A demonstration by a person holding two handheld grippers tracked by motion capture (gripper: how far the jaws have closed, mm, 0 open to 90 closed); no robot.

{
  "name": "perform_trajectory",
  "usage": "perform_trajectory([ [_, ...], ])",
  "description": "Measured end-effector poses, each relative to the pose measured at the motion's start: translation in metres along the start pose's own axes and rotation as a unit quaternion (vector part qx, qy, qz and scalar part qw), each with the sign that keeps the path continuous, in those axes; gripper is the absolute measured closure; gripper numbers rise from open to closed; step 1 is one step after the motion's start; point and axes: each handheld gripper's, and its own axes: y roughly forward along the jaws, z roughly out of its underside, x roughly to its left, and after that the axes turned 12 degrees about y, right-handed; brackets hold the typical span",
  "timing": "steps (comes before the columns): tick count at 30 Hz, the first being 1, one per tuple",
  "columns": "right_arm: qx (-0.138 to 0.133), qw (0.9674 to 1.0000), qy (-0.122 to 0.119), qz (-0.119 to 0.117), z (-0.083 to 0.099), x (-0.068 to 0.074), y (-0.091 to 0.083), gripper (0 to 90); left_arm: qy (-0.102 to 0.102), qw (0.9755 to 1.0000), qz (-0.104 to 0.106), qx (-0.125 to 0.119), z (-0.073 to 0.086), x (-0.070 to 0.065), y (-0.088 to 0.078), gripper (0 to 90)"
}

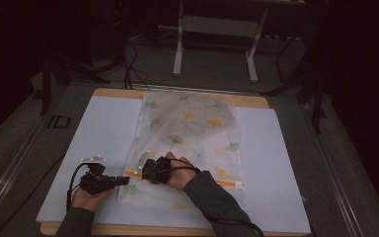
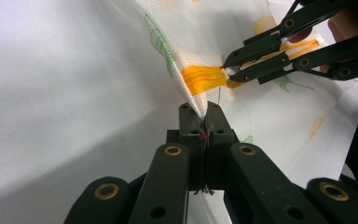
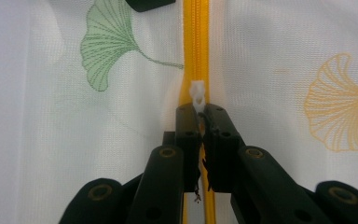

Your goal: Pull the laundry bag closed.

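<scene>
At the near end of the white mesh laundry bag printed with green and yellow ginkgo leaves [image 1: 187, 138], the left gripper [image 2: 200, 116] pinched the bag's edge while the right gripper [image 3: 199, 112] clamped the white zipper pull [image 3: 197, 93] on the orange zipper [image 3: 196, 42], most of the run seemingly left to travel.

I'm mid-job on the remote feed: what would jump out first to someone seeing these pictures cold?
The pale mesh bag printed with green and orange ginkgo leaves, lying flat on the white table in a dark room. Then its orange zipper near the bag's near end, where the right gripper is shut on the white zipper pull. Just left of it, the left gripper pinches the bag's edge beside the zipper's end.
</scene>
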Motion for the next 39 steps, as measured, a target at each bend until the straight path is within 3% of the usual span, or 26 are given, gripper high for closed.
perform_trajectory([
  [13,0.008,0.9999,0.011,0.005,0.013,-0.005,-0.004,85.3,-0.003,1.0,-0.001,-0.001,0.001,0.002,-0.001,89.0],
  [39,0.016,0.9997,0.007,0.019,0.03,-0.009,-0.015,90.0,-0.004,1.0,-0.004,0.0,0.002,0.003,-0.003,89.0],
])
